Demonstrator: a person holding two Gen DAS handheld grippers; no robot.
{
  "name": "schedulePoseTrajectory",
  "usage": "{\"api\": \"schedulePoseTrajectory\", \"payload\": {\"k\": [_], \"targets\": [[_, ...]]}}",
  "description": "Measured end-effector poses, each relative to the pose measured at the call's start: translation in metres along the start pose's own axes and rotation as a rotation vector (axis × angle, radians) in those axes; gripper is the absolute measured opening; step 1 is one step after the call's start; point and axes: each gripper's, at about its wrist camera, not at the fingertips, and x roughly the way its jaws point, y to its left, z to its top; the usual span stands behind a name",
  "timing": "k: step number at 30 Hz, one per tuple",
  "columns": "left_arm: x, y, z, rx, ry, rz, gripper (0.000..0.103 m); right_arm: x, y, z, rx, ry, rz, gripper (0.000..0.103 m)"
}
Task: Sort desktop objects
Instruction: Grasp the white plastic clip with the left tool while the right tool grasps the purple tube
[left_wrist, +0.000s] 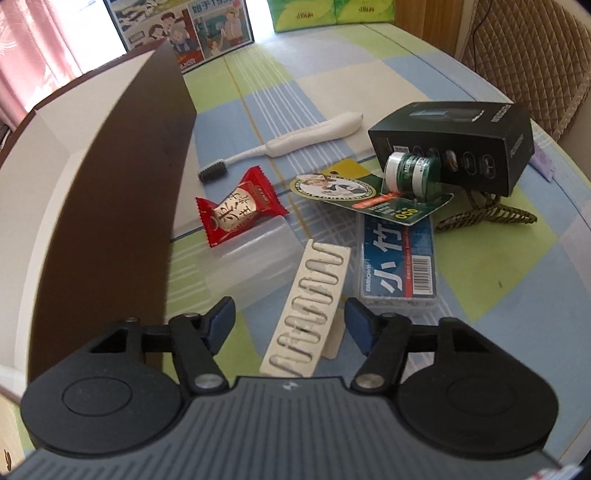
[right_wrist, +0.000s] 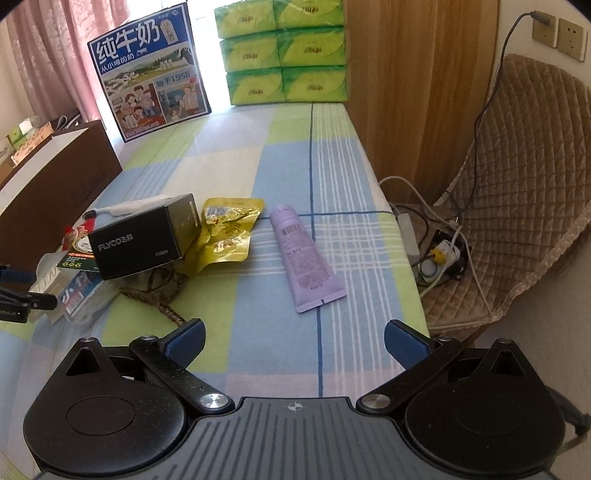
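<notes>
Desktop objects lie in a loose cluster on my checked tablecloth (right_wrist: 280, 177), just right of the brown storage box (left_wrist: 122, 177) at the left. My left gripper (left_wrist: 290, 325) points down over a white blister strip (left_wrist: 306, 314), which lies between its blue pads; the pads stand clear of it on both sides, so I have hold of nothing there. Just right of the strip is a blue clear-lidded case (left_wrist: 399, 258), and beyond it a green carded jar (left_wrist: 406, 168) leans against a black box (left_wrist: 458, 144). A red wrapped sweet (left_wrist: 240, 212) sits left of these, with a white toothbrush (left_wrist: 295, 142) farther back. A braided cord (left_wrist: 491, 212) trails out from under the black box. My right gripper (right_wrist: 293, 343) hangs wide open over bare cloth, holding nothing. Ahead of it lies a lilac tube (right_wrist: 303, 258), and to its left a yellow foil pouch (right_wrist: 225, 236) touching the black box.
</notes>
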Motion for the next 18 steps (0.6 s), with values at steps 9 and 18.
{"api": "schedulePoseTrajectory", "payload": {"k": [9, 18], "targets": [[0.007, -0.007, 0.0, -0.088, 0.002, -0.015, 0.027, 0.025, -0.005, 0.018, -0.103, -0.009, 0.044, 0.101], [-0.003, -0.011, -0.011, -0.278, 0.036, 0.05, 0.024, 0.071, -0.015, 0.045, -0.209, 0.012, 0.157, 0.065]]}}
